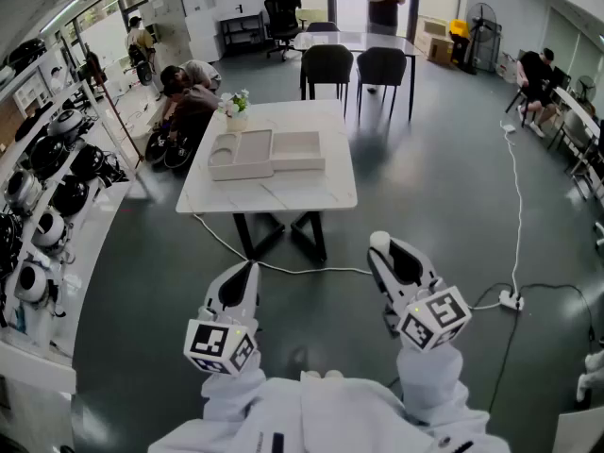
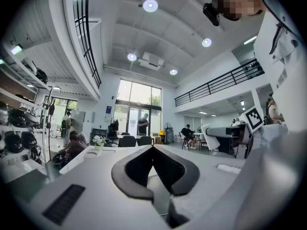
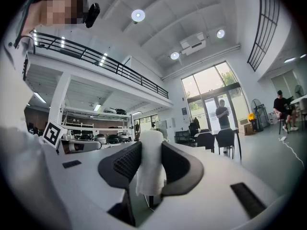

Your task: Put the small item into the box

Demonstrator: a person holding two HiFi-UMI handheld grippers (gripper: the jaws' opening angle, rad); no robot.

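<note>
Right gripper (image 1: 387,256) at lower right of the head view, jaws clamped on the white small item (image 3: 150,164) upright between them, left gripper (image 1: 247,272) at lower left closed on nothing, box (image 1: 274,154) well apart on the white table (image 1: 321,192) at upper centre.

The left gripper (image 2: 153,147) fills the lower middle of the view, its dark jaws brought together at the tips with nothing between them. Beyond them lies a white table (image 2: 76,164), with a small pot of flowers (image 2: 99,141) at the tabletop's far edge and dark chairs (image 2: 127,141) behind it. A person (image 2: 143,123) stands by the tall windows. At the right, the right gripper (image 2: 213,134) reaches in level.
</note>
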